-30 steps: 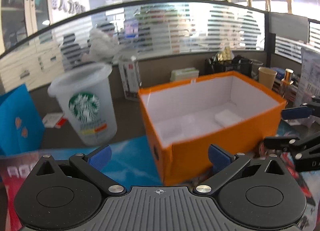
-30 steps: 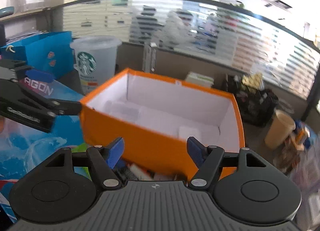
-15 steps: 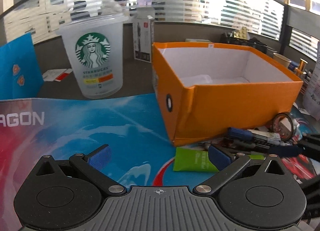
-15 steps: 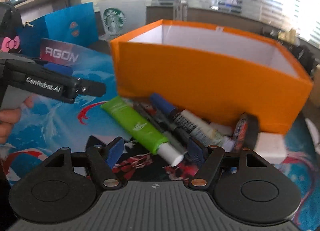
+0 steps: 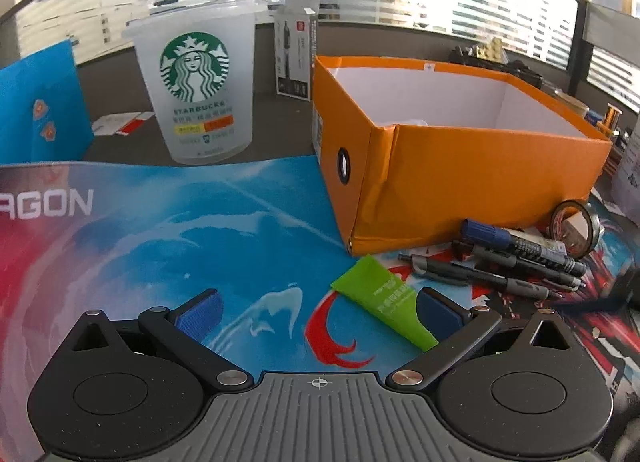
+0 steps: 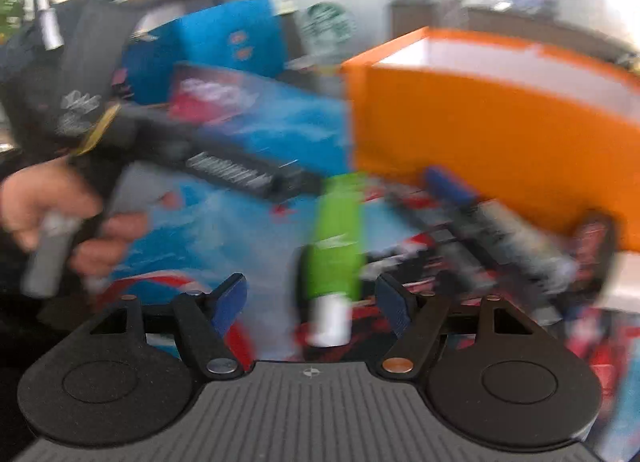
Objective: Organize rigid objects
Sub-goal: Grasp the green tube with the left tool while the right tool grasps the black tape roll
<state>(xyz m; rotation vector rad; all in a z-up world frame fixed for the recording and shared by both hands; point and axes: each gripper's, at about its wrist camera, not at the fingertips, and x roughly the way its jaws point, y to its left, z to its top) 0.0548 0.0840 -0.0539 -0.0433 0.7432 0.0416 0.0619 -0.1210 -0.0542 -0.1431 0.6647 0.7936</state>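
Both grippers, left and right, are held wide open, nothing gripped. Green tube lies on desk mat beside orange box's near corner, framed by right jaws, likely for pickup.

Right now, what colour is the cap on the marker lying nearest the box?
Blue: the cap on the marker beside the orange box. Clearest in the left wrist view.

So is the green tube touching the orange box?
Apart. The left wrist view shows a strip of mat between the green tube and the orange box.
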